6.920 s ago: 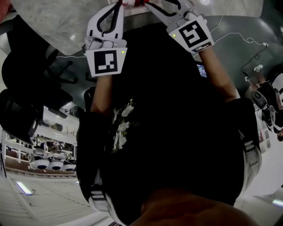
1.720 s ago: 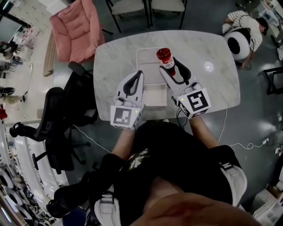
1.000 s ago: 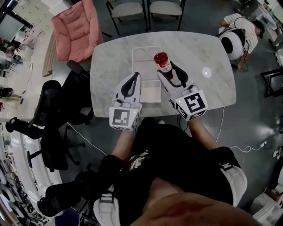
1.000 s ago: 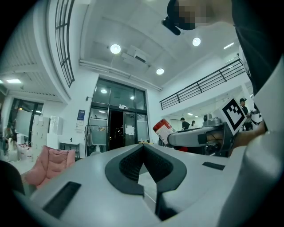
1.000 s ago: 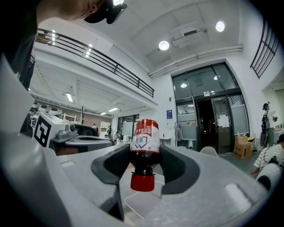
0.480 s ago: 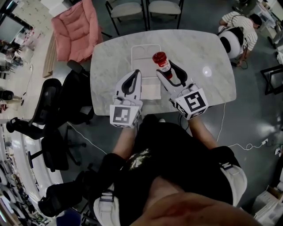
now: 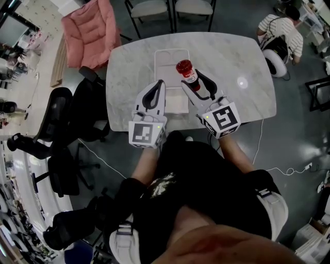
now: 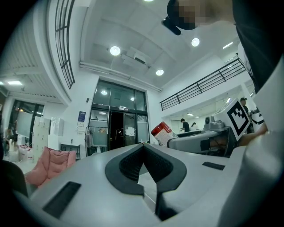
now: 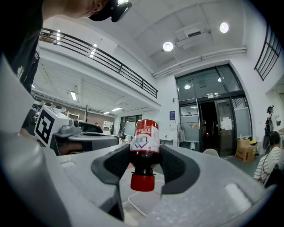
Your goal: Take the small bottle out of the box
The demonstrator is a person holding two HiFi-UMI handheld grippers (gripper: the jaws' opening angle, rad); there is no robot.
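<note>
Head view, nearest first: the person's dark-clad torso [image 7: 206,185], with both forearms reaching forward over the near edge of the white marble bench [image 7: 237,56]. The left tongs [image 7: 159,83] are held over the near part of the bench, their jaws brought together with nothing between them, as the left gripper view confirms [image 8: 143,147]. The right tongs [image 7: 194,82] are clamped on the small bottle [image 7: 186,70]. In the right gripper view the two dark pads press the bottle [image 9: 145,138] at its dark shoulder, below its white-and-red label. The bottle's red cap [image 9: 143,181] points back toward the gripper's body. The bottle is raised clear of the bench, out of the white box [image 7: 158,67]; in the head view it overlaps the box's right rim. The box lies open near the middle of the bench, just beyond the left tongs. Beyond the bench: a pink chair [image 7: 87,28] at the far left, two chairs [image 7: 149,7] at the far edge, and a seated person in a striped top [image 7: 281,26] at the far right. A black office chair [image 7: 59,111] stands left of the bench.
</note>
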